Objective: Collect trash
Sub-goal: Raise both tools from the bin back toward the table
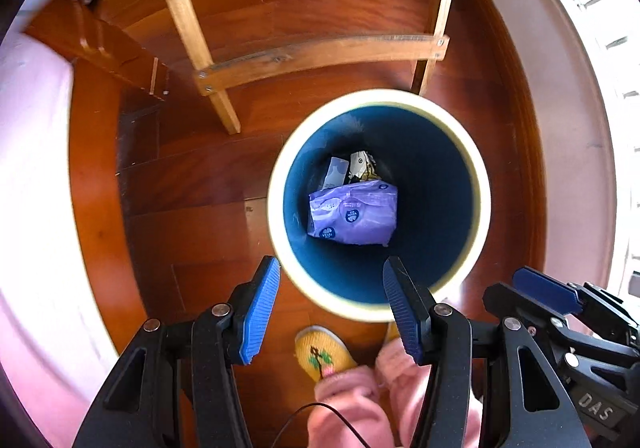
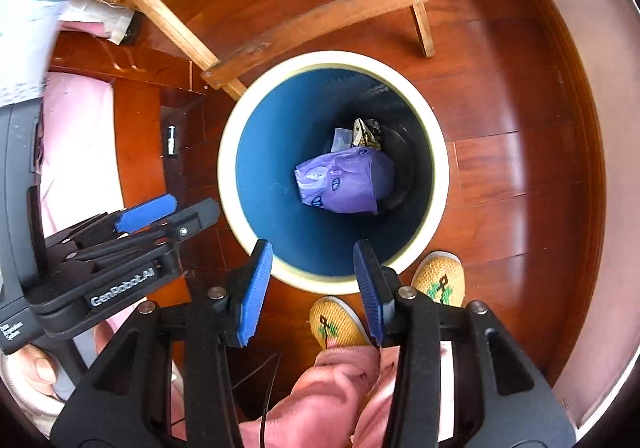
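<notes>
Both claws, left (image 1: 330,302) and right (image 2: 313,288), hang empty with jaws parted above the bin (image 1: 276,208); the purple wrapper (image 1: 354,214) lies inside, mid-frame.

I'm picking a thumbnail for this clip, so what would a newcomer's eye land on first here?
The round trash bin, cream-rimmed and deep blue inside, stands on the reddish wood floor in the middle of both views. At its bottom lies a purple plastic package with smaller scraps behind it. Both the left gripper and right gripper hang above the bin with blue fingers apart and empty, over yellow embroidered slippers.
</notes>
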Tool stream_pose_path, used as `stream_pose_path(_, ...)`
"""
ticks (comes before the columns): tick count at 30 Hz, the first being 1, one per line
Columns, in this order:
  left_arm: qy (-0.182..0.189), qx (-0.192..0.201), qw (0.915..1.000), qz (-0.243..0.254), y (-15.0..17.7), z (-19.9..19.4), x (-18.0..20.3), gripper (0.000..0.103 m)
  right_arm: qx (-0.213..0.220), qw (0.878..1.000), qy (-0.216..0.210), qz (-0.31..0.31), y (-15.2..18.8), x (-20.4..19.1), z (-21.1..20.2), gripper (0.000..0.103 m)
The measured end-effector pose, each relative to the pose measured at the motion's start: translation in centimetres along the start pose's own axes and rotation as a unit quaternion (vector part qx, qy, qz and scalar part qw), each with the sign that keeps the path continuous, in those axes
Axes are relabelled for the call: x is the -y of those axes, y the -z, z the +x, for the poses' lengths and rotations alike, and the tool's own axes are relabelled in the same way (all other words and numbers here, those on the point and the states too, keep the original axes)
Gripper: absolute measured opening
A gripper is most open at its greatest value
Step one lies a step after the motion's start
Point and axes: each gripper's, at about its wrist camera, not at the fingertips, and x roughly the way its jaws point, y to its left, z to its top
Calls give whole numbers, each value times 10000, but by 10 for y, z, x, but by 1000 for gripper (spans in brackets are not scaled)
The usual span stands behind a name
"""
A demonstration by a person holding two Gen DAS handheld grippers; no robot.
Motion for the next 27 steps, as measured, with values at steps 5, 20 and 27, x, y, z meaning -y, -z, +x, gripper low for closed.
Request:
stream_pose_path(5,86,255,9996,-15,16,-90,4,55,212,9998,26,-35,10,-29,-64,39)
stream_pose_path(20,380,1324,9894,468,68,-367,17,58,1167,9913,144,-594,52,-149,-301,39)
stream_pose_path(27,481,1901,9789,579,75,-451,15,60,1536,9843,145,-854,73,-193,-376,39)
